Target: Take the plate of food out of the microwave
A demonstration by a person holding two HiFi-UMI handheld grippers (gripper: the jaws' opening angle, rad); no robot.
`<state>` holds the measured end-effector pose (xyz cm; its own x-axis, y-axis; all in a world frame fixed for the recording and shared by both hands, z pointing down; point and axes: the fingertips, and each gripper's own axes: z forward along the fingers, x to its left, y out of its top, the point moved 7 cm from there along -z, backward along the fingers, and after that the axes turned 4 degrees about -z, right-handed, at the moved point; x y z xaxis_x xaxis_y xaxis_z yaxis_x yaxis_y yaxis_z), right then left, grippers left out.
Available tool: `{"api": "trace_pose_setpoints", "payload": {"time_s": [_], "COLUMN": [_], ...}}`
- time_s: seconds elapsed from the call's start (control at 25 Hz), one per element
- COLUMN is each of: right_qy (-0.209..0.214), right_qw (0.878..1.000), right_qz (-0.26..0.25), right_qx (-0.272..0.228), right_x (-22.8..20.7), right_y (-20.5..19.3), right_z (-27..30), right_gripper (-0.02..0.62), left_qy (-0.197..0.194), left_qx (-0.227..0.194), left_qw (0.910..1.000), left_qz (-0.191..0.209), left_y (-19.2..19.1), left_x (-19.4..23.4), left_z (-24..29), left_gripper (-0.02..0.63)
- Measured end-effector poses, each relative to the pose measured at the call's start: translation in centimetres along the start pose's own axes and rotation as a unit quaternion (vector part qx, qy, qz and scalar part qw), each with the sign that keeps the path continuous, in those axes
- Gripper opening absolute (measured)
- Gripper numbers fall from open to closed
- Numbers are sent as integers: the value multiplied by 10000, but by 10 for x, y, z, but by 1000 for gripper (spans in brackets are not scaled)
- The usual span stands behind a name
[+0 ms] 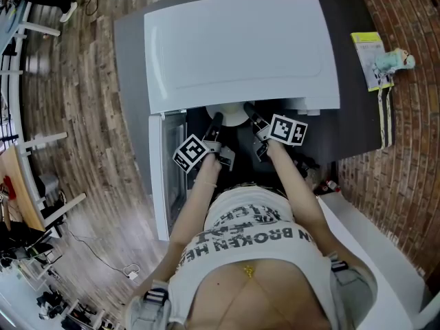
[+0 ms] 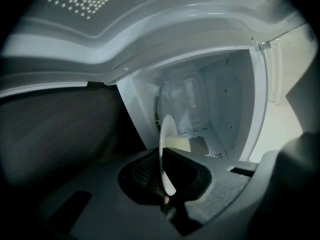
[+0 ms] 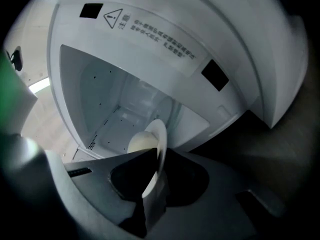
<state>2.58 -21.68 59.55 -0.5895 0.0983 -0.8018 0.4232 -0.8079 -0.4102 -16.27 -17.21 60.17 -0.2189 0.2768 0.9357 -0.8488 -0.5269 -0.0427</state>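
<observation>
A white microwave stands on a dark table, its door swung open at the left. A white plate sits at the mouth of the cavity. My left gripper is shut on the plate's left rim and my right gripper on its right rim. In the left gripper view the plate shows edge-on between the left gripper's jaws, with the cavity behind. In the right gripper view the plate carries pale food and stands in the right gripper.
A yellow-green packet and a small pale figure lie on the table's right end. A brick wall runs down the right. A white counter is at lower right. Wooden floor and racks lie to the left.
</observation>
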Motion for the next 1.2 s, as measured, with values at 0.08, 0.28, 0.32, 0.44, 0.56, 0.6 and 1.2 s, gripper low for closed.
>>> {"api": "trace_pose_setpoints", "payload": {"time_s": [0.08, 0.28, 0.32, 0.44, 0.56, 0.6, 1.2], "right_qy": [-1, 76, 94, 104, 82, 78, 105], "right_qw": [10000, 9999, 9999, 9998, 9999, 9999, 9999], "right_qz": [-7, 54, 51, 28, 17, 3, -93], "right_qx": [-36, -103, -117, -138, -125, -118, -8], "right_x": [1, 6, 7, 10, 13, 14, 21], "right_y": [0, -2, -2, -1, -5, -5, -19], "right_z": [-3, -9, -11, -16, -20, -22, -41], "right_gripper": [46, 44, 44, 44, 44, 44, 47], "left_qy": [-31, -113, -139, -177, -167, -174, -201], "left_qx": [-2, -31, -36, -44, -55, -70, -252], "left_qw": [10000, 9998, 9998, 9997, 9996, 9996, 9992], "left_qz": [29, 131, 149, 170, 200, 214, 225], "left_y": [-1, -4, -5, -8, -11, -12, -32], "left_x": [-2, -7, -9, -12, -13, -14, -15], "left_z": [-1, -8, -8, -11, -17, -19, -42], "left_gripper": [18, 18, 18, 18, 18, 18, 18]}}
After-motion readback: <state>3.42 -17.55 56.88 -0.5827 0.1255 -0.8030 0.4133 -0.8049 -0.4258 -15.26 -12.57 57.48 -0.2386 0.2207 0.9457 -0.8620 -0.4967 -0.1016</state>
